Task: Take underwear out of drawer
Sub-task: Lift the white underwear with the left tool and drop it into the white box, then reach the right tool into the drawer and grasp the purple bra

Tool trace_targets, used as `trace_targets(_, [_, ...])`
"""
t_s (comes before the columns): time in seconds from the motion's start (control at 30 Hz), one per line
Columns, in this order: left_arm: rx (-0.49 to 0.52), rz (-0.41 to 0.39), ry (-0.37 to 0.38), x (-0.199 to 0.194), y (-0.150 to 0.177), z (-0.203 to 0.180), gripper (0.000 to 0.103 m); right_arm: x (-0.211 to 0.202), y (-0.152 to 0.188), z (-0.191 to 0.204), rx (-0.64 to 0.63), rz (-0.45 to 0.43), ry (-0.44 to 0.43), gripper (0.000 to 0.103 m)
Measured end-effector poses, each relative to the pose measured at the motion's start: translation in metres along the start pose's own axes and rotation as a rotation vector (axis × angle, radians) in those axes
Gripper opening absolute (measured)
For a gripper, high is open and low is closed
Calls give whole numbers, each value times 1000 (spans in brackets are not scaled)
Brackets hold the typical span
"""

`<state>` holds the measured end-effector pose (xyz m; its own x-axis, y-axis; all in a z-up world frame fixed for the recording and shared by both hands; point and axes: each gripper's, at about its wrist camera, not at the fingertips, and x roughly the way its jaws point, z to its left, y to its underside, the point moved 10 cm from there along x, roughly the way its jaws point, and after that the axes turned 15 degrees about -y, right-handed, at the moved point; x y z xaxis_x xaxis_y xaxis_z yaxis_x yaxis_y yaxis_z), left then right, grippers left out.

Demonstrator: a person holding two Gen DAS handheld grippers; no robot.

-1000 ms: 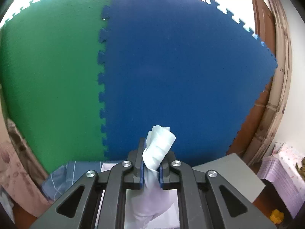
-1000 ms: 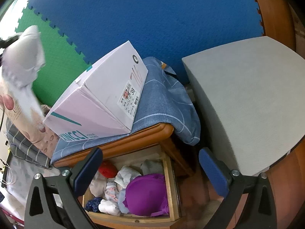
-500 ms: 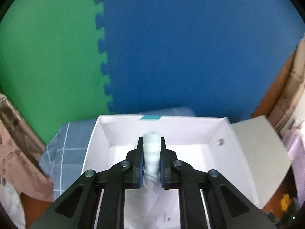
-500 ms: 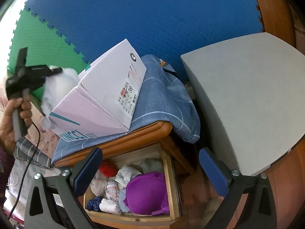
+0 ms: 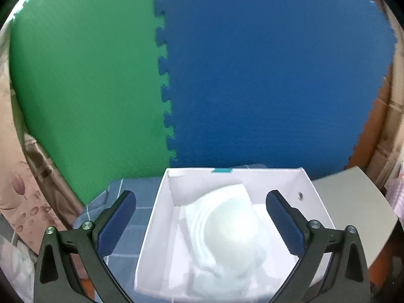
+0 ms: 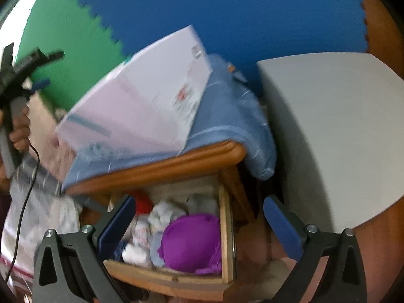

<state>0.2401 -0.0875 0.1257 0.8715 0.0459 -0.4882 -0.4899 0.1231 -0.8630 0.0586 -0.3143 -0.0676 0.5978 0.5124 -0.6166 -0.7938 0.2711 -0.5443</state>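
Observation:
My left gripper hovers over an open white box, its jaws opening wide. A pale white piece of underwear lies loose in the box between and below the blue pads, which do not touch it. In the right wrist view my right gripper stands open above the pulled-out wooden drawer. The drawer holds a purple garment, a red one and several small white pieces. At the far left of that view a hand carries the left gripper.
The box sits on a blue checked cloth draped over the wooden nightstand. A grey panel stands to the right. Green and blue foam mats cover the wall behind. Floral fabric hangs at the left.
The left gripper sank over the white box, opened its jaws and let go of the white underwear, which now lies in the box. The right gripper shifted slightly above the drawer.

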Motion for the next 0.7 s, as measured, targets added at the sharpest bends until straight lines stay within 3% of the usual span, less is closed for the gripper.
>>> trace_targets(0.13, [-6,-16,41,-40,34,20,102,23,20,21,-100,120,-20,103])
trace_targets(0.27, [-3,47,105,-62,96,40,102,48,45,34,-156,253,-23,103])
trace_targets(0.37, [12,114,104,-60,144,54,102,69,66,41,-223,358,9,103])
trace_targets(0.5, [-39,198,119,-50,200,68,102,95,90,42,-324,482,90,103])
trace_targets(0.7, [-101,299,145,-36,239,68,102,134,109,32,-420,588,226,103])
